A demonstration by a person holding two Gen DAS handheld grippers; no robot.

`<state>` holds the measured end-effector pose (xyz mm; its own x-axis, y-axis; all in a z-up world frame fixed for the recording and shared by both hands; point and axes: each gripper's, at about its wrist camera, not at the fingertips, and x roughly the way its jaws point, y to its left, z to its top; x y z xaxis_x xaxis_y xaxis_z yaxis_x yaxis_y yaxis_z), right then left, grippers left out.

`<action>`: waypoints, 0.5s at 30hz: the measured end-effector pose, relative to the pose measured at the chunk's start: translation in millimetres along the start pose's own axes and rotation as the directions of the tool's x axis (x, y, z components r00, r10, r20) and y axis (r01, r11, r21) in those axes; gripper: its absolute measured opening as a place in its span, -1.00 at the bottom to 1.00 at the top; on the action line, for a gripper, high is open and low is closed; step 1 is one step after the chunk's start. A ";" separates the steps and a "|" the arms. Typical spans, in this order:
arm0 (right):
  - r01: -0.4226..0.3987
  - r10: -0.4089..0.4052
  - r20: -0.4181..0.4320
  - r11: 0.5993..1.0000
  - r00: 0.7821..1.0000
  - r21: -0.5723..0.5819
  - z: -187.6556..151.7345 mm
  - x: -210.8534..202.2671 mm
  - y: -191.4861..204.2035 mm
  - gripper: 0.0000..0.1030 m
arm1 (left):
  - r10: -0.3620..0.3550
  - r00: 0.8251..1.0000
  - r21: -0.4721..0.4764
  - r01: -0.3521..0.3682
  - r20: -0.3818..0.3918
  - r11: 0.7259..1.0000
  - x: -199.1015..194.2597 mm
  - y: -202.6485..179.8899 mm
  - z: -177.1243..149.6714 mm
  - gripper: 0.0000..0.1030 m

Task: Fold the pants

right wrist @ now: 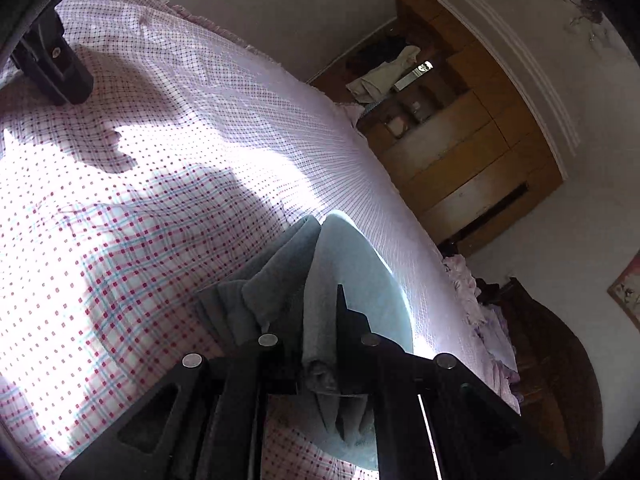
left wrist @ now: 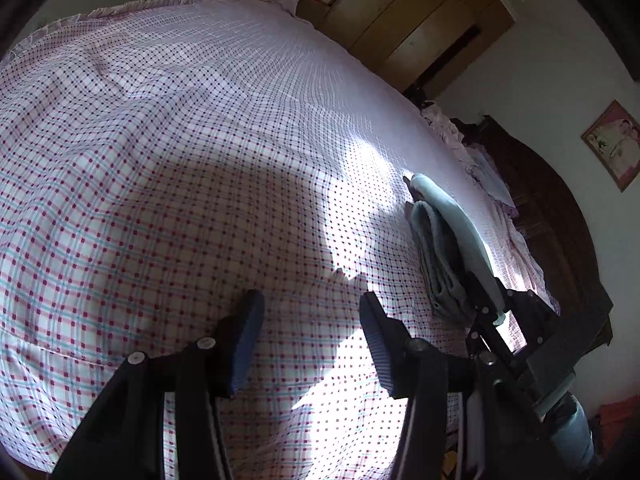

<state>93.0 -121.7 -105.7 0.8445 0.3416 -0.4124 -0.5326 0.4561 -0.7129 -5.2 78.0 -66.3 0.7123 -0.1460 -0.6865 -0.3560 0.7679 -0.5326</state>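
The pants (right wrist: 320,280) are pale blue-grey and folded into a thick bundle. My right gripper (right wrist: 316,344) is shut on the bundle and holds it just over the checked bedspread (right wrist: 140,240). In the left wrist view the same bundle (left wrist: 440,248) hangs at the right, clamped in the right gripper (left wrist: 492,312). My left gripper (left wrist: 312,320) is open and empty, its blue-padded fingers (left wrist: 246,340) apart over the bedspread (left wrist: 180,160), left of the pants. Part of the left gripper body (right wrist: 56,68) shows at the top left of the right wrist view.
The bed fills most of both views. A wooden wardrobe (right wrist: 472,148) stands beyond its far side. A dark wooden headboard (left wrist: 552,216) with crumpled pink bedding (left wrist: 480,160) lies at the right. A framed picture (left wrist: 614,144) hangs on the wall.
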 end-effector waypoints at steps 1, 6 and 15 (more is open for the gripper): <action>-0.009 0.009 -0.005 1.000 1.000 0.008 2.3 1.3 0.7 -0.96 | 0.000 1.000 0.001 0.000 -0.002 1.000 0.0 -0.2 0.5 0.01; -0.011 0.011 -0.029 1.000 1.000 -0.004 -0.1 9.4 14.0 -0.93 | 0.002 1.000 0.002 -0.002 -0.007 1.000 2.3 0.4 1.3 0.02; -0.390 0.353 0.170 0.793 0.920 0.467 -13.3 -19.4 -60.4 -0.26 | 0.005 1.000 0.027 -0.004 -0.019 1.000 16.2 -8.6 1.3 0.17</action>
<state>109.5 -166.8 -62.2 0.5799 0.6150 -0.5344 -0.7782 0.6122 -0.1399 10.1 69.9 -72.2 0.6988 -0.1543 -0.6985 -0.3426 0.7850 -0.5161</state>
